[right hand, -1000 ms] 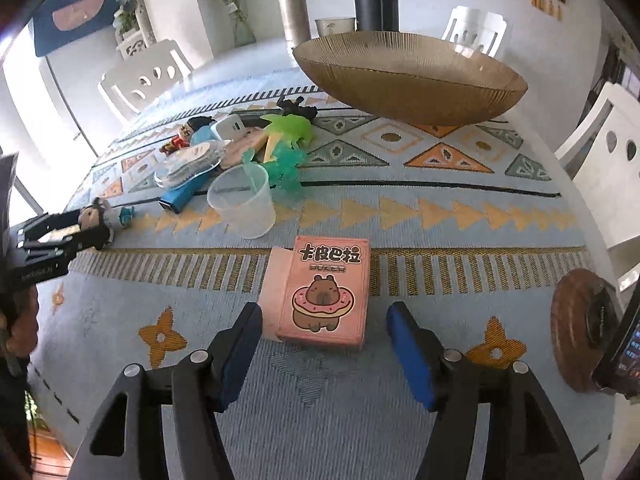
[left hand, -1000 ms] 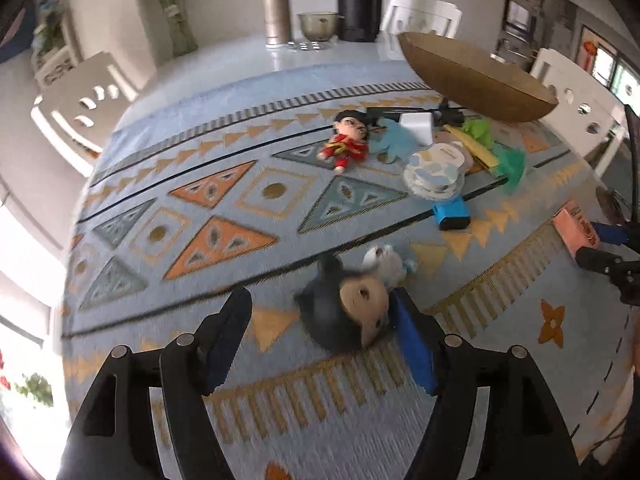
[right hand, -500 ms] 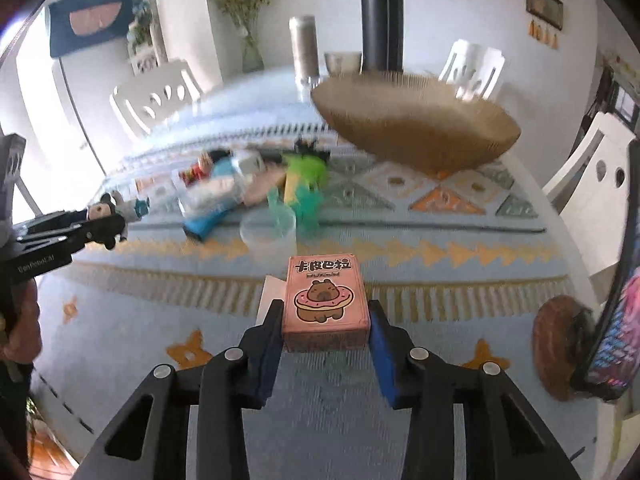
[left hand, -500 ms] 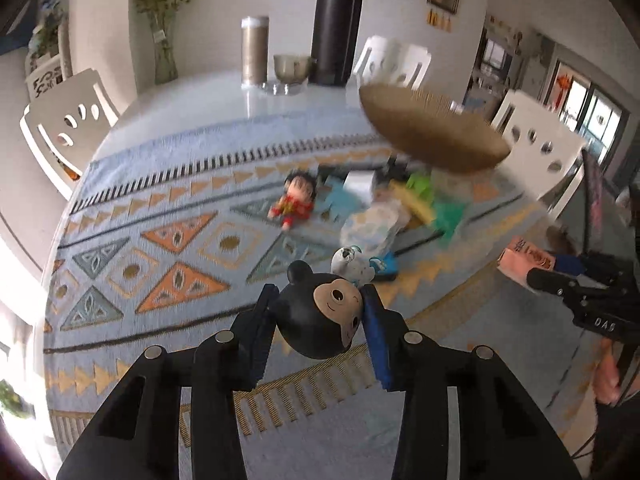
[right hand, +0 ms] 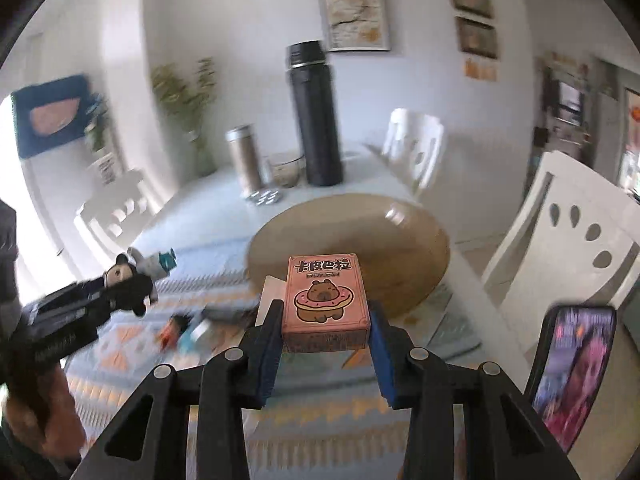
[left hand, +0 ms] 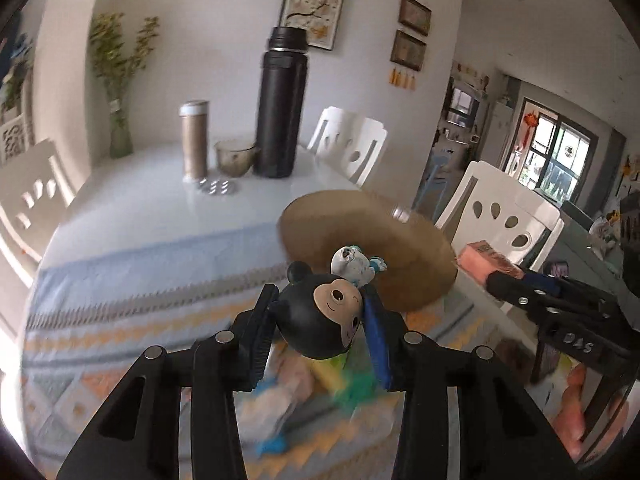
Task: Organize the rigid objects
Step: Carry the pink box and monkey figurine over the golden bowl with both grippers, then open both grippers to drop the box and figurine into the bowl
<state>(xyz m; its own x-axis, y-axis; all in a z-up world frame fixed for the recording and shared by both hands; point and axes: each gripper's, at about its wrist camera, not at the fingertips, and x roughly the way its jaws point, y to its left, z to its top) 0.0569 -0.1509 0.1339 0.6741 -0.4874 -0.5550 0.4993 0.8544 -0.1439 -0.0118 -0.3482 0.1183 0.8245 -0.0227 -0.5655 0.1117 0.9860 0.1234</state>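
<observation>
Figurine (left hand: 320, 322) and card box (right hand: 325, 305) held above bowl (right hand: 400, 240).

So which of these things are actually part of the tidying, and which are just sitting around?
Part of the job:
- mouse figure, held in the left tongs
- pink card box, held in the right tongs
- brown bowl, probably where they go

Just lying about:
- black flask
- tan canister
- phone
- vase

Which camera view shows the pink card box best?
The right wrist view: the pink card box sits centred between the right hand-held gripper's fingers, its capybara print sharp. The left wrist view shows only a blurred pink corner at the right.
</observation>
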